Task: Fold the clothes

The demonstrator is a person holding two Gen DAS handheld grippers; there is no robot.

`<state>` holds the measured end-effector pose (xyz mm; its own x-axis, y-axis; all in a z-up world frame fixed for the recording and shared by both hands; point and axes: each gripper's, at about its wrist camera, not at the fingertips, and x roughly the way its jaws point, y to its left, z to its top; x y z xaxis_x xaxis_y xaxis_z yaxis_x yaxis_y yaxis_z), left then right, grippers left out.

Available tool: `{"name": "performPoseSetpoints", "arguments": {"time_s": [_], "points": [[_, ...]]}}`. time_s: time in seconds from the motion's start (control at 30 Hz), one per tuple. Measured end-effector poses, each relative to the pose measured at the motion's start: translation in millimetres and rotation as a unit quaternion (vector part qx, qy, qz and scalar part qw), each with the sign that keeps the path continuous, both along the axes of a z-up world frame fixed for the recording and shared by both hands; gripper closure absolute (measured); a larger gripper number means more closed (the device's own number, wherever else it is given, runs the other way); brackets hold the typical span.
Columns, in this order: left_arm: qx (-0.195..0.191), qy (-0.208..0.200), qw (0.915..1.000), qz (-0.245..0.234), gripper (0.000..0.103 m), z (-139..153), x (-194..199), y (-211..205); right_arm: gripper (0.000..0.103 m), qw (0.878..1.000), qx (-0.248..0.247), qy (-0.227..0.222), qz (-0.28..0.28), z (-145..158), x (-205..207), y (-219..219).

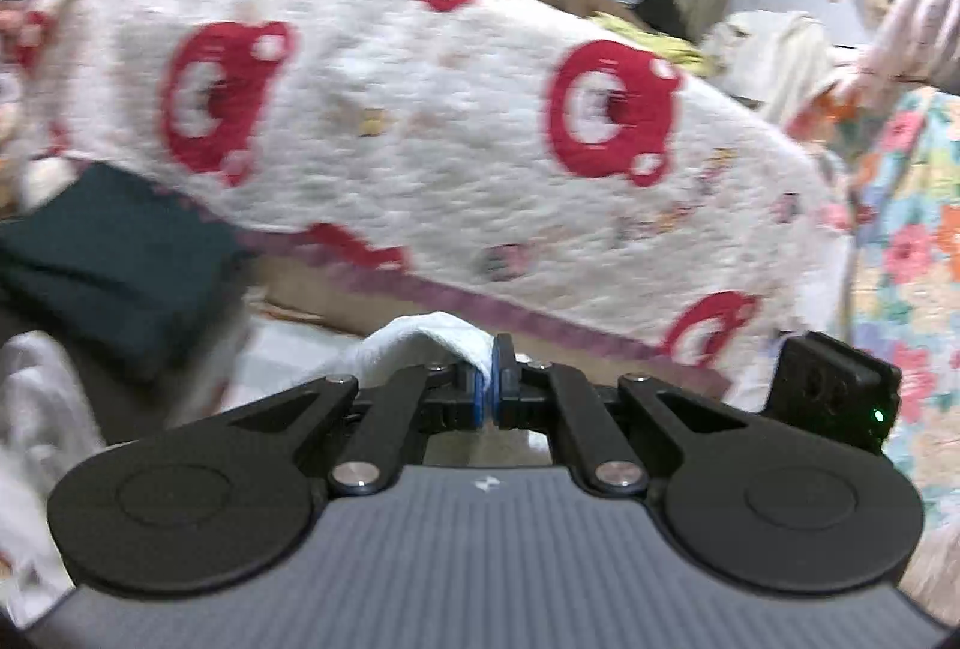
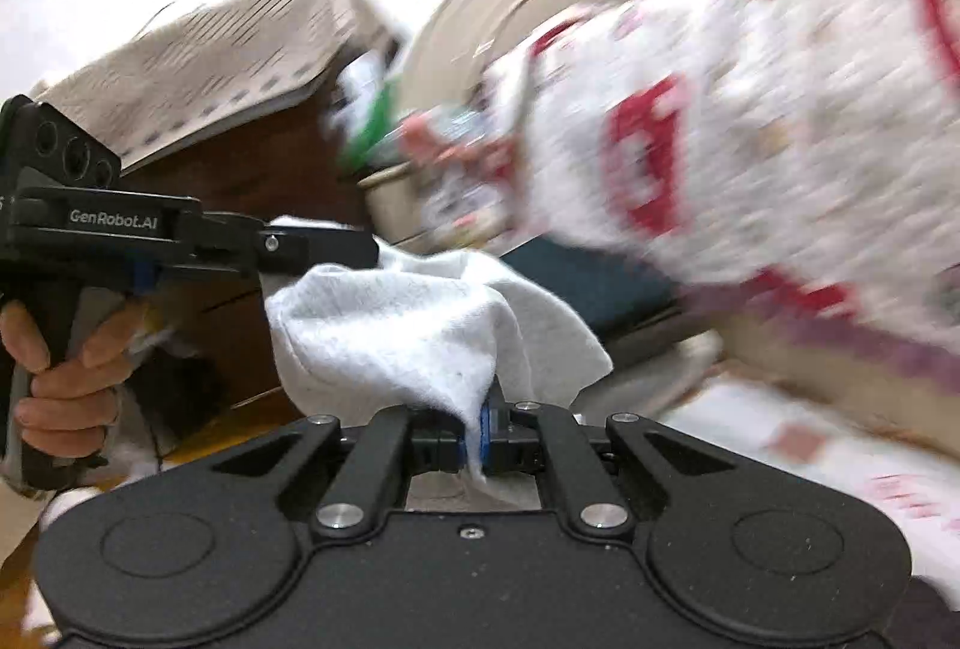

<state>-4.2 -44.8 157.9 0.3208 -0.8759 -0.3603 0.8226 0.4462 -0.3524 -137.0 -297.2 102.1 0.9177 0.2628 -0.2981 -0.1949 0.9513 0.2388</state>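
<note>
A small white cloth point(image 2: 396, 325) hangs in the air between my two grippers. My right gripper point(image 2: 477, 430) is shut on one edge of it. My left gripper point(image 1: 495, 379) is shut on another edge of the white cloth point(image 1: 420, 340). In the right wrist view the left gripper point(image 2: 372, 250) comes in from the left, held by a hand point(image 2: 60, 379), with the cloth draped from its tip. The views are blurred by motion.
A white blanket with red ring patterns point(image 1: 420, 126) covers the bed behind, also in the right wrist view point(image 2: 750, 150). A folded dark garment point(image 1: 114, 265) lies at the left. A floral cloth point(image 1: 906, 253) is at the right. A wooden cabinet point(image 2: 252, 181) stands behind.
</note>
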Motion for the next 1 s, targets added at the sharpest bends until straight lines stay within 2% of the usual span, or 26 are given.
{"name": "performPoseSetpoints", "arguments": {"time_s": [0.17, 0.23, 0.3, 0.37, 0.4, 0.47, 0.5, 0.53, 0.57, 0.6, 0.63, 0.67, 0.7, 0.8, 0.9, 1.0], "points": [[-0.018, -0.011, 0.9979, -0.062, 0.101, 30.6, -26.0, -67.2, 0.097, 0.997, -0.017, -0.023, -0.073, 33.9, -59.2, -47.4], [-0.022, -0.029, 0.9959, -0.083, 0.101, 39.1, -43.6, -96.0, 0.097, 0.994, -0.026, -0.036, -0.099, 46.3, -84.1, -60.6], [-0.029, -0.039, 0.9938, -0.1, 0.101, 42.0, -61.2, -120.6, 0.097, 0.991, -0.03, -0.047, -0.125, 56.2, -109.5, -74.4], [-0.039, -0.028, 0.9924, -0.113, 0.101, 41.5, -69.6, -157.3, 0.097, 0.985, -0.042, -0.049, -0.161, 58.4, -131.3, -88.4], [-0.024, -0.023, 0.9931, -0.113, 0.1, 31.0, -71.6, -177.0, 0.097, 0.98, -0.052, -0.045, -0.188, 55.2, -140.2, -97.9], [0.015, -0.014, 0.9935, -0.112, 0.091, 5.4, -75.1, -217.3, 0.097, 0.962, -0.08, -0.025, -0.259, 41.0, -153.5, -122.4], [0.034, -0.009, 0.9931, -0.112, 0.075, -7.3, -76.9, -237.5, 0.093, 0.95, -0.099, -0.006, -0.297, 30.4, -156.5, -136.9], [0.054, -0.004, 0.9923, -0.112, 0.055, -20.1, -78.6, -257.7, 0.078, 0.933, -0.122, 0.024, -0.338, 15.9, -155.4, -153.9], [0.081, -0.009, 0.9915, -0.101, 0.05, -34.5, -80.9, -270.8, 0.068, 0.912, -0.146, 0.058, -0.379, -1.0, -154.6, -171.6], [0.113, -0.025, 0.9895, -0.086, 0.05, -55.3, -85.1, -280.1, 0.062, 0.888, -0.165, 0.096, -0.419, -21.7, -155.5, -189.1], [0.133, -0.036, 0.9872, -0.08, 0.05, -73.6, -86.8, -279.1, 0.062, 0.874, -0.161, 0.125, -0.442, -42.4, -161.4, -203.5], [0.15, -0.046, 0.9847, -0.077, 0.05, -90.7, -87.7, -275.7, 0.062, 0.871, -0.139, 0.146, -0.448, -61.8, -170.8, -215.5], [0.166, -0.056, 0.9818, -0.073, 0.049, -107.9, -88.6, -272.2, 0.063, 0.873, -0.108, 0.161, -0.447, -78.8, -180.1, -223.9], [0.191, -0.037, 0.9795, -0.052, 0.048, -146.9, -67.3, -245.8, 0.062, 0.891, 0.003, 0.186, -0.413, -121.8, -203.7, -231.6], [0.214, -0.014, 0.9762, -0.03, 0.048, -185.1, -44.3, -218.2, 0.061, 0.901, 0.072, 0.206, -0.376, -154.6, -208.1, -217.2], [0.237, 0.009, 0.9715, -0.008, 0.048, -223.2, -21.3, -190.5, 0.056, 0.912, 0.137, 0.208, -0.326, -176.0, -206.4, -196.1]]}}
